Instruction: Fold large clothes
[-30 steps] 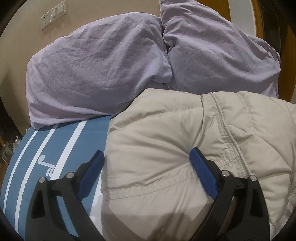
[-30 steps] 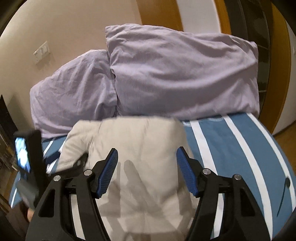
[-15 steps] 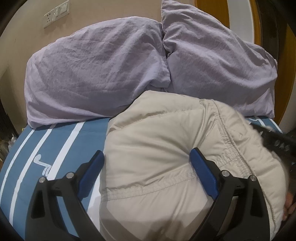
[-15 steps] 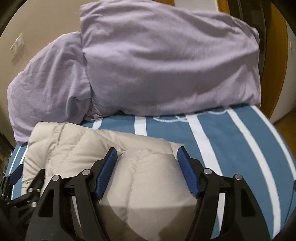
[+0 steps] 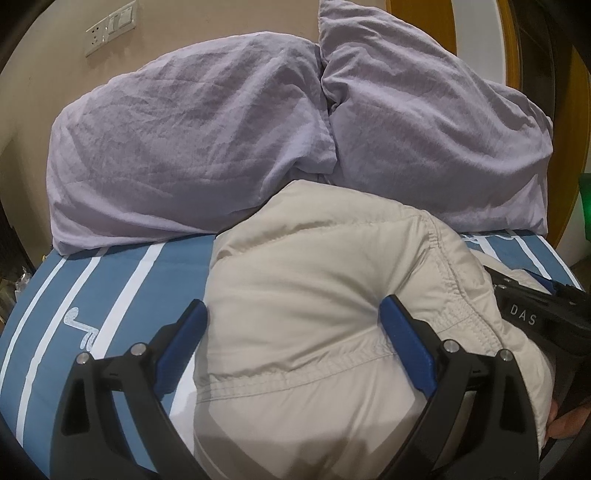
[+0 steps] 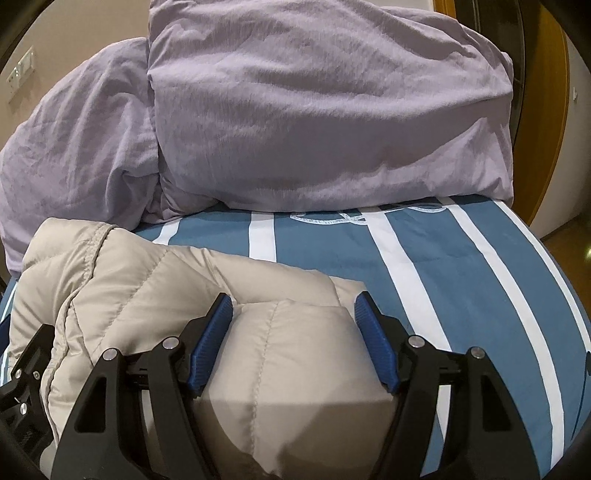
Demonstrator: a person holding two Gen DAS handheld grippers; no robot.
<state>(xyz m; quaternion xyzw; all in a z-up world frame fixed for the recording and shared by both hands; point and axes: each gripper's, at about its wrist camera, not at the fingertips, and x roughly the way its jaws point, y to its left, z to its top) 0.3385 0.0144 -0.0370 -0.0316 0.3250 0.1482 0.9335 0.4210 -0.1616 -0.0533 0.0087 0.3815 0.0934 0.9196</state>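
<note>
A beige quilted puffer jacket (image 5: 314, 295) lies bunched and folded over on the blue-and-white striped bed. It also shows in the right wrist view (image 6: 177, 295). My left gripper (image 5: 293, 314) is open, its blue pads on either side of a bulge of the jacket near a stitched seam. My right gripper (image 6: 293, 308) is open over the jacket's right end, pads on either side of a quilted fold. The right gripper's black body (image 5: 543, 314) shows at the right edge of the left wrist view. The left gripper's body (image 6: 26, 369) shows at the right wrist view's left edge.
Two lilac pillows (image 5: 192, 147) (image 6: 325, 110) lean against the wall just behind the jacket. The striped bed sheet (image 6: 461, 288) lies bare to the right, and to the left in the left wrist view (image 5: 92, 295). A wall socket plate (image 5: 110, 26) is above. A wooden door frame (image 6: 539, 110) stands at right.
The right gripper has come down and forward onto the jacket's right end. The jacket has bunched toward the middle. The left gripper has stayed almost still.
</note>
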